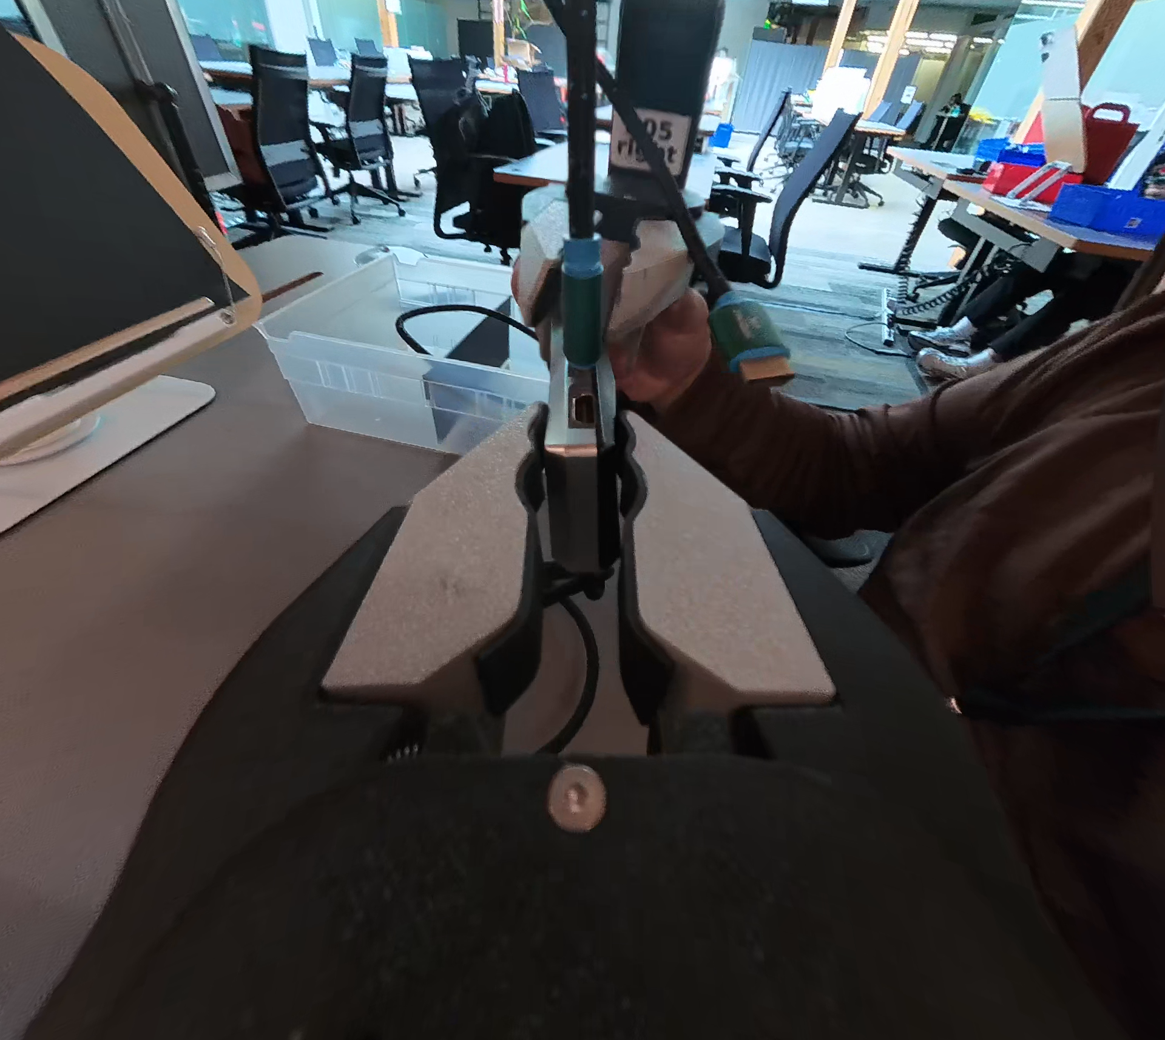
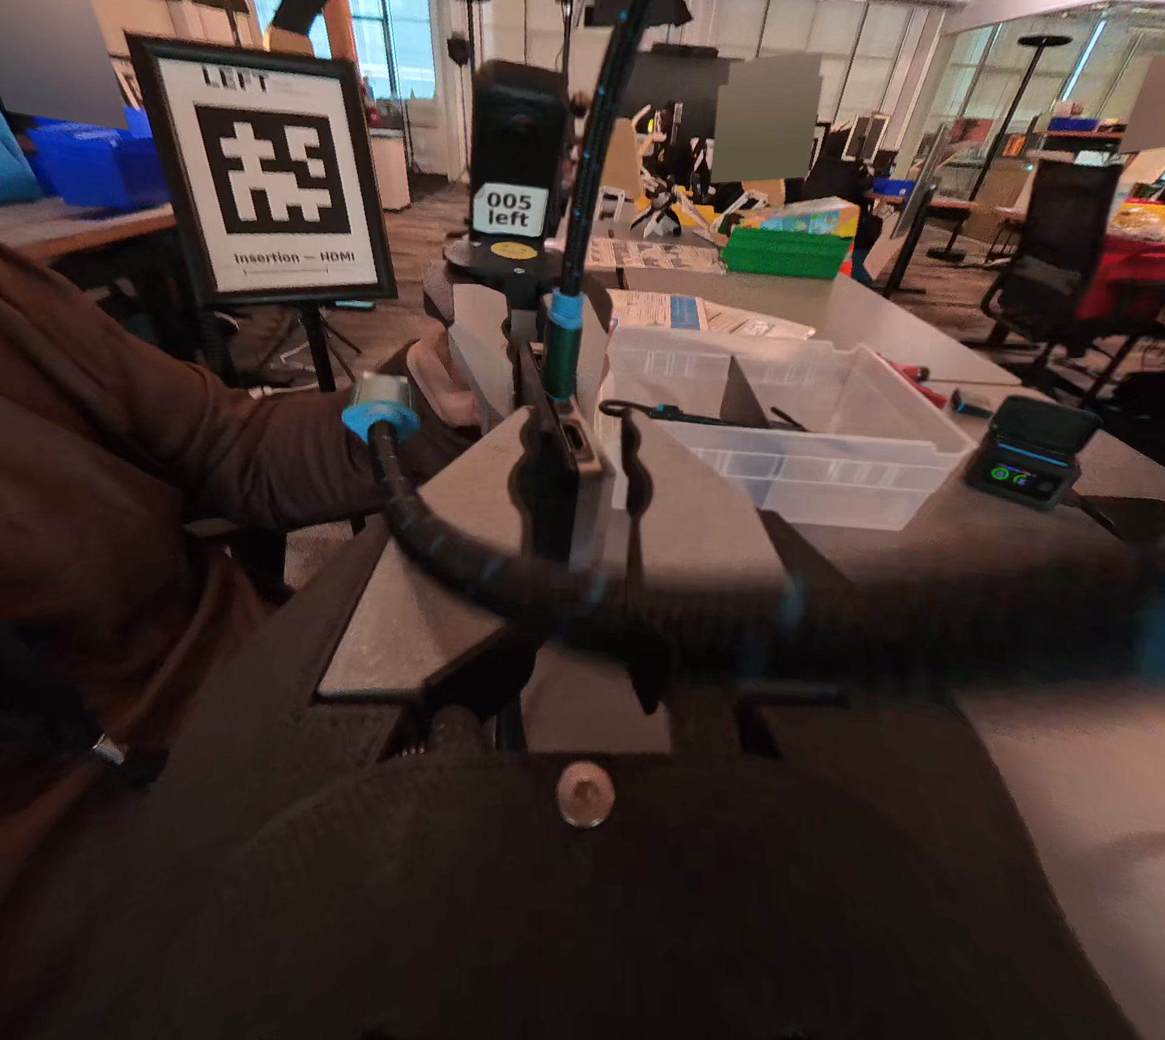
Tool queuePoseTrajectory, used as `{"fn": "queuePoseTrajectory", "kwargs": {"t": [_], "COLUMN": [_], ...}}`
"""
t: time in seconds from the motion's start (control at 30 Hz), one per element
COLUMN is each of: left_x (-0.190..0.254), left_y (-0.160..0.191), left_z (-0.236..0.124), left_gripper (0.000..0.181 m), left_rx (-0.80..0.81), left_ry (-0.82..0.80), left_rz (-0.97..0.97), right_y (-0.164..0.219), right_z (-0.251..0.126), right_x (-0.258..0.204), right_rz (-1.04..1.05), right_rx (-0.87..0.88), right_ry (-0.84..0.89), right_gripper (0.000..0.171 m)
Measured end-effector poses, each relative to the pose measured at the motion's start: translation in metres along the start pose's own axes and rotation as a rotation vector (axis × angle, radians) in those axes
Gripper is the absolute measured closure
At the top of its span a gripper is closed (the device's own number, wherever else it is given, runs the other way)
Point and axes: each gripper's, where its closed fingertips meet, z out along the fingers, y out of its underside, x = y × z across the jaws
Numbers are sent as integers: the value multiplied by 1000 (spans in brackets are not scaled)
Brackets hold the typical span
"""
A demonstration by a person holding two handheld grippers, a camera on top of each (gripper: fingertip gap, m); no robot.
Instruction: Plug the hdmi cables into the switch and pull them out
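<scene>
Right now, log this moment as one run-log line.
left gripper: shut on switch | right gripper: also shut on switch | green plug: seated in switch | second plug: loose, dangling | neighbouring port: empty

A thin grey switch is held on edge above the desk, its narrow side up and 1 empty port open to view. Beside that port, 1 green-and-blue plug stands upright in the switch, its black braided cable rising overhead. A 2nd plug hangs loose, its gold tip bare.
</scene>
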Motion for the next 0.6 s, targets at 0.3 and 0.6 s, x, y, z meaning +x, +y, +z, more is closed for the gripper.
{"fn": "queuePoseTrajectory", "kwargs": {"t": [0.3, 0.6], "left_x": [1, -3], "left_y": [8, 11], "left_z": [7, 8], "left_gripper": [163, 163], "left_rx": [-28, -33], "left_ry": [17, 5], "left_rz": [-18, -45], "right_y": [8, 11], "right_z": [8, 9], "right_x": [-7, -2], "right_rz": [-53, 1], "right_rx": [-57, -36], "right_ry": [-4, -32], "right_gripper": [165, 164]}}
